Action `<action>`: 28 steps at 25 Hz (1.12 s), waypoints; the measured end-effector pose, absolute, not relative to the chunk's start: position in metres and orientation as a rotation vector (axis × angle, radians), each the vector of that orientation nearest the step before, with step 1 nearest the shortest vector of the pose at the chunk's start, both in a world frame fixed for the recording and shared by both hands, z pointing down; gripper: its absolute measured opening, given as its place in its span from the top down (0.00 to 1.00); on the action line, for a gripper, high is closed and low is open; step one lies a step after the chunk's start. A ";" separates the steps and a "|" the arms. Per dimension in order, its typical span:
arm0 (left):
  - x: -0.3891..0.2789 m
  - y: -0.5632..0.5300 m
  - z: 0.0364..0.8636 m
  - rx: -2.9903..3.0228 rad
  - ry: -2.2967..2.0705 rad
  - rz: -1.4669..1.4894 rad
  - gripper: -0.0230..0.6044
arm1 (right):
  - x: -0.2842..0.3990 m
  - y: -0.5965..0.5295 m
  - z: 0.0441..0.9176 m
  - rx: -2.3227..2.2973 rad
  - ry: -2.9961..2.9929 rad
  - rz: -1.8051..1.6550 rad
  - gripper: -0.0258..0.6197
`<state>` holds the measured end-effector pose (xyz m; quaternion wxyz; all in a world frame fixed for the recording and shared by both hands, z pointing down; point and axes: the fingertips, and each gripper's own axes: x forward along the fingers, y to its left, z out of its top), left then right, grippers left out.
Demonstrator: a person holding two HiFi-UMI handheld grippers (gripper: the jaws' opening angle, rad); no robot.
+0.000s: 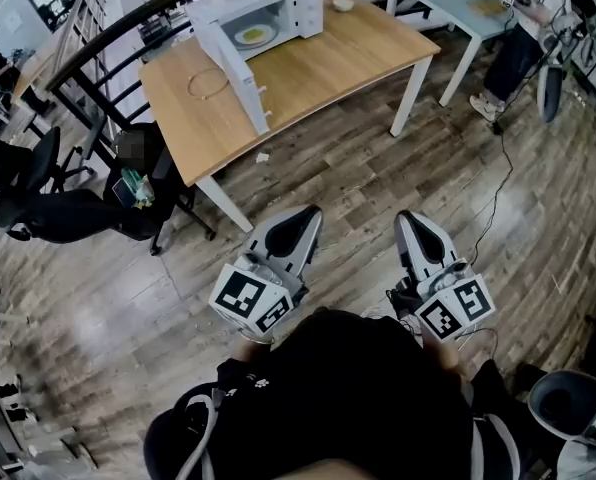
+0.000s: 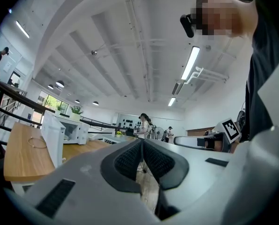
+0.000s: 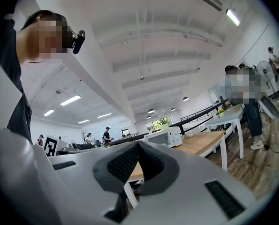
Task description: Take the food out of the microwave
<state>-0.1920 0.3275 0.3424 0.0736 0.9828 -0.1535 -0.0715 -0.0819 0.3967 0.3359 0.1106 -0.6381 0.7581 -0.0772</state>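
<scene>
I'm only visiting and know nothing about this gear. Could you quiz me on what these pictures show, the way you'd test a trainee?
1. True or false: the door of the microwave on the wooden table is shut.
2. Where is the plate of food? A) on the bare tabletop, B) inside the microwave, C) held in a gripper.
3. Are the jaws of the left gripper and the right gripper apart or together?

Key:
1. False: the door stands open.
2. B.
3. Together, with nothing between them.
</scene>
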 end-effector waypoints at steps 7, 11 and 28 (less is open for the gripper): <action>-0.172 0.318 0.349 2.916 -0.431 -0.205 0.94 | -0.064 0.388 0.338 -1.893 2.223 -0.223 0.96; -0.163 0.300 0.355 2.866 -0.474 -0.203 0.94 | -0.047 0.367 0.343 -1.844 2.231 -0.226 0.96; -0.076 0.205 0.350 2.873 -0.696 -0.093 0.93 | 0.052 0.251 0.353 -1.664 2.314 -0.313 0.92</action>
